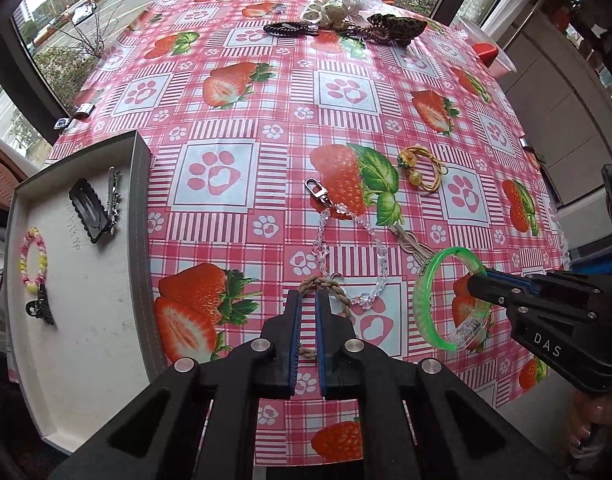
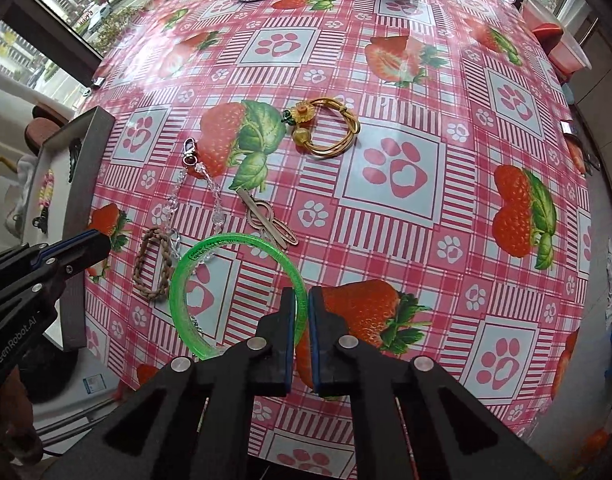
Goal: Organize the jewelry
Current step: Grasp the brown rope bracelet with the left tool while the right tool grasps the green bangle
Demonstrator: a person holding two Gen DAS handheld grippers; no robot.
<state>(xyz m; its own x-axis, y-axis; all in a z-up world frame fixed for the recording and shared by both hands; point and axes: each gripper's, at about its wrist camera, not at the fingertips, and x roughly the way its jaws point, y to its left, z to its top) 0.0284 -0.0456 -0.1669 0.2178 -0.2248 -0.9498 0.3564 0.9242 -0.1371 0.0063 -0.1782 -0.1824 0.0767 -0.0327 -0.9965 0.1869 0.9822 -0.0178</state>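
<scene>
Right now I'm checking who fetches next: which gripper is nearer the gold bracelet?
Right. The right gripper, clamping the green bangle, sits just below the gold bracelet; the left gripper, holding the braided loop, is farther left.

Two bracelets [image 1: 34,258] and three hair clips [image 1: 89,211] lie in one tray [image 1: 140,216].

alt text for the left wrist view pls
Left hand-held gripper pinches a braided brown bracelet over a strawberry-print tablecloth; right hand-held gripper grips a green bangle. White tray at left holds clips.
</scene>
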